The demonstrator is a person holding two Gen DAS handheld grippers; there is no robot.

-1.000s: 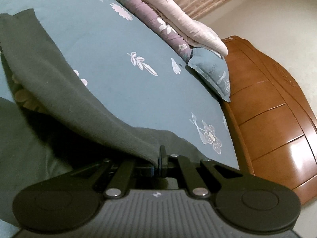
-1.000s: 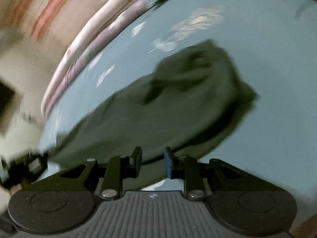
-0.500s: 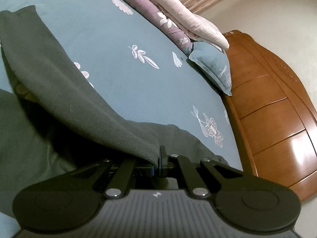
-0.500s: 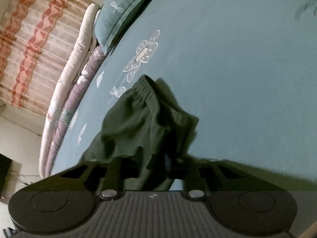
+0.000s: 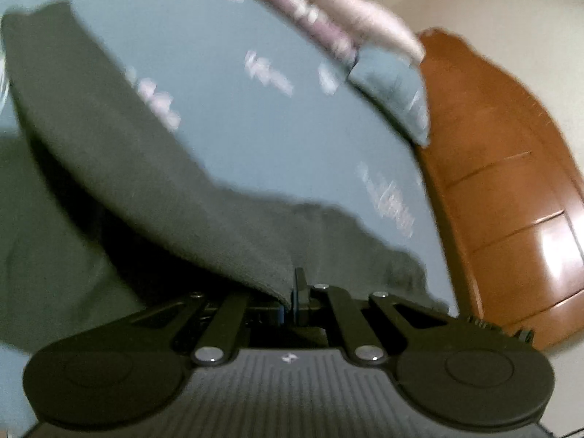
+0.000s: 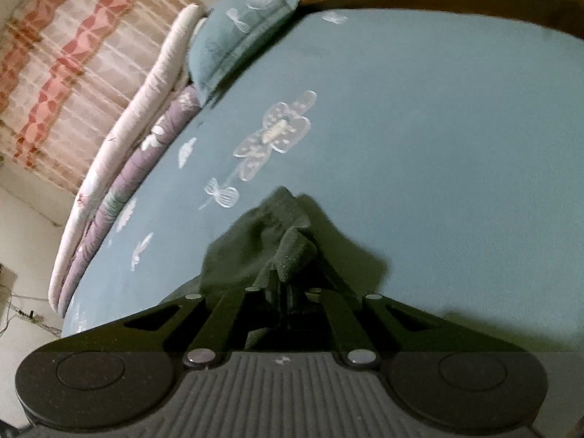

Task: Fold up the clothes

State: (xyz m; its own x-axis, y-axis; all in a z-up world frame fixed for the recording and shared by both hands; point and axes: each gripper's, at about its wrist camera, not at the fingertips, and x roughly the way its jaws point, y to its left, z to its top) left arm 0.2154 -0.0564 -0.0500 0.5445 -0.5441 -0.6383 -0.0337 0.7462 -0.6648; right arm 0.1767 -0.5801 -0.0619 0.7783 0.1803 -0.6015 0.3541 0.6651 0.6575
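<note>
The biggest risk is that the dark green garment, lying on the blue flowered bedsheet and partly lifted off it, gets pulled askew: both grips sit on small bunches of cloth, so if the hands travel unevenly the fold line probably comes out crooked or the loose middle drags into wrinkles. A smaller risk is a slip, since each pinch takes only an edge. The left gripper is clamped on a hem corner, and from there the lifted panel runs as a long band up and to the left in the left wrist view, away from the wooden headboard; that is its long axis as far as it shows. The right gripper is closed on a crumpled ribbed edge, which points up towards the pillow.
</note>
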